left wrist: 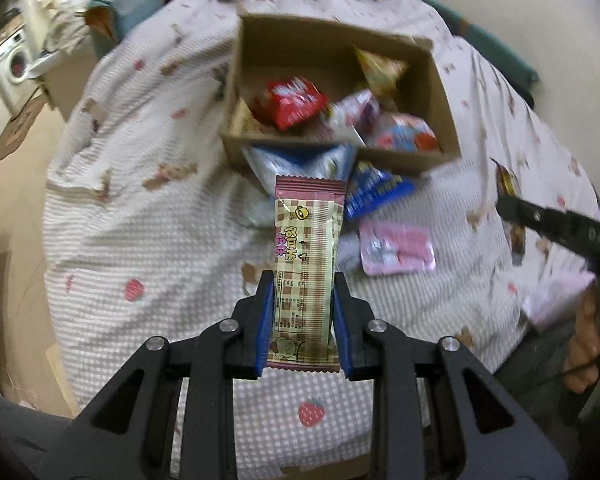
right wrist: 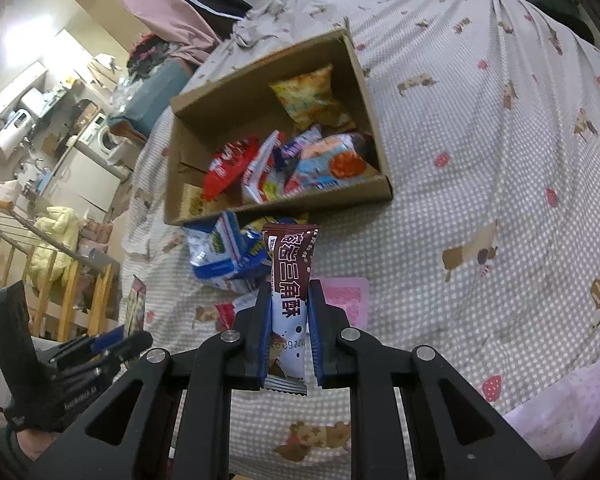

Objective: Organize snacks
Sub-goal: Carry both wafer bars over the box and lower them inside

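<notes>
My left gripper (left wrist: 302,284) is shut on a long cream-and-maroon checkered snack bar (left wrist: 306,256), held above the bed, pointing toward the cardboard box (left wrist: 440,92). My right gripper (right wrist: 290,292) is shut on a brown-and-white wafer pack (right wrist: 290,280), also above the bed in front of the box (right wrist: 376,120). The box holds several snacks: a red pack (left wrist: 296,100), a yellow bag (right wrist: 312,98), and white and blue packs. Loose blue packs (right wrist: 224,252) and a pink pack (left wrist: 396,248) lie on the bed before the box.
The bed has a checkered quilt (right wrist: 480,160) with strawberries and dogs. The right gripper's arm (left wrist: 560,228) shows at the left view's right edge; the left gripper (right wrist: 100,344) shows at the right view's lower left. A washing machine (left wrist: 14,64) and clutter stand beyond the bed's left side.
</notes>
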The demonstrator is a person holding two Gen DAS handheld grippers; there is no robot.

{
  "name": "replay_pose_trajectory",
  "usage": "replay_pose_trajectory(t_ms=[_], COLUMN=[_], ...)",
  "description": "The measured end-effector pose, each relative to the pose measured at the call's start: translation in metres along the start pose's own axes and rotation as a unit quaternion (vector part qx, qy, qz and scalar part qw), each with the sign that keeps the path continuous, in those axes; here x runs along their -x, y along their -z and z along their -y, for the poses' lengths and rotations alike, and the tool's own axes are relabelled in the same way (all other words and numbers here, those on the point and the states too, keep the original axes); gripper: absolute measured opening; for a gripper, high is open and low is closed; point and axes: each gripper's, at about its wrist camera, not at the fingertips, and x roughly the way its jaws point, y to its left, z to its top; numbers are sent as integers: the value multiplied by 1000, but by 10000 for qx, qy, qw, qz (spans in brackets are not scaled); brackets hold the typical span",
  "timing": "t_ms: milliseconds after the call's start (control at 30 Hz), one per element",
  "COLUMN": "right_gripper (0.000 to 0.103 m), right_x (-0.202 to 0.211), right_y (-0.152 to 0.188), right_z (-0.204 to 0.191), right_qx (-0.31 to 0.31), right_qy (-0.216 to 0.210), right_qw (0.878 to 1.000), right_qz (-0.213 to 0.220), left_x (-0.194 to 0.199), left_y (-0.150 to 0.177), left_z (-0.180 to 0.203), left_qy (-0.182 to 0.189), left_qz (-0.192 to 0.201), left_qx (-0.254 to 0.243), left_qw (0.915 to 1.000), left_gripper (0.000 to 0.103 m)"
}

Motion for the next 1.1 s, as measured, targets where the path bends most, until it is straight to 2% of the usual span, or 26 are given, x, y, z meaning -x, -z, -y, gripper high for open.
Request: replay_pose_trajectory(t_ms=[167,367,700,867,1100], right_gripper=[17,17,17,17,17], right_x=[11,18,27,11,-24], right_y=[-8,-19,-59,-77,-108], right_z=[-6,-6,-6,-6,-17], right_qx=[42,-53,58,71,390], right_qy=[-197,-410,-536,-515,-337], right_qw=[9993,9974,9923,9927,9943], right_qz=[307,587,1112,1088,939], left_x=[-1,10,8,-7,-39], left_y=[-14,-38,-92,-118,-151], left_z=[4,3,-6,-6,-9], left_qy=[-83,-17,-74,-62,-59], left_qz=[318,623,868,904,824], left_qx=[162,235,181,126,140], left_qw=[9993,9978,9960,9958,9965], left_gripper=[23,23,23,23,23])
